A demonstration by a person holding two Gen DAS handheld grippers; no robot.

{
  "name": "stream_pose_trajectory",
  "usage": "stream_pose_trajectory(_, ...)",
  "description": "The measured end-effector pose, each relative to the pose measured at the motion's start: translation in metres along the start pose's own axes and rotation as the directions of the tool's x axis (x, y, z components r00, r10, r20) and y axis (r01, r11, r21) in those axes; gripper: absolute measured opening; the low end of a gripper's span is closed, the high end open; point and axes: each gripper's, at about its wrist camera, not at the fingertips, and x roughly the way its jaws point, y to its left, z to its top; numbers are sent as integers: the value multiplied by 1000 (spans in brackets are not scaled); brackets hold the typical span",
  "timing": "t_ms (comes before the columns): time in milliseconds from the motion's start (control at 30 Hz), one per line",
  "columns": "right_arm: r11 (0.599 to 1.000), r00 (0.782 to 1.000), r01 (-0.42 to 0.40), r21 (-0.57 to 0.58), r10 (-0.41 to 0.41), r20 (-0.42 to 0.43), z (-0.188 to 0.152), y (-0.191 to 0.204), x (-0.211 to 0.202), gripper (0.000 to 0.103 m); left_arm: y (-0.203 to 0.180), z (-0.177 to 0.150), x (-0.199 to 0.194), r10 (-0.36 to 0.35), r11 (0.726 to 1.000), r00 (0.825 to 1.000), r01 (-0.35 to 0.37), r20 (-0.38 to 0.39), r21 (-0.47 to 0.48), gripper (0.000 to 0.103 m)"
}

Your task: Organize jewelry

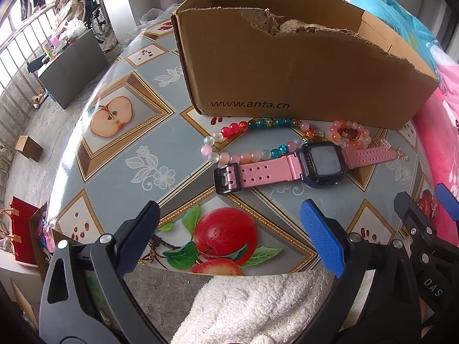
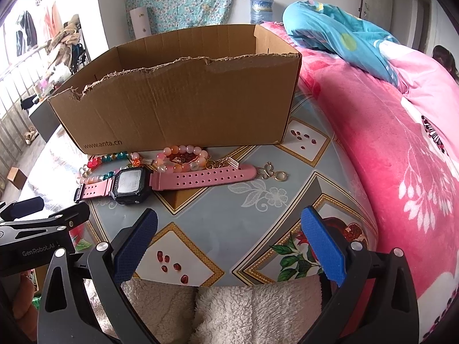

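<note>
The pink-strapped watch (image 1: 308, 164) lies flat on the worktop (image 1: 137, 132) just in front of the torn cardboard box (image 1: 287, 66), its strap running crosswise to both grippers, with the beaded necklace (image 1: 243, 140) and beaded bracelet (image 1: 347, 134) crowded between it and the box wall. The left gripper (image 1: 229, 238) and right gripper (image 2: 229, 240) both hang short of it, jaws spread wide and empty. From the left gripper the watch sits ahead and slightly right; from the right, ahead and well left, so the left looks the nearer.

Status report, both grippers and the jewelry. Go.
Left gripper open, right gripper open, both empty. Watch, bead bracelets on table before cardboard box. Nothing in the way.
</note>
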Motion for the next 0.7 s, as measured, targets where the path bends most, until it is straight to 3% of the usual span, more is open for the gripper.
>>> stream_pose_trajectory(700,1000,1000,-11,-2,11,-13,2,0,0,98,0,-1,4,9,1000,1000,-9,-9,1,95)
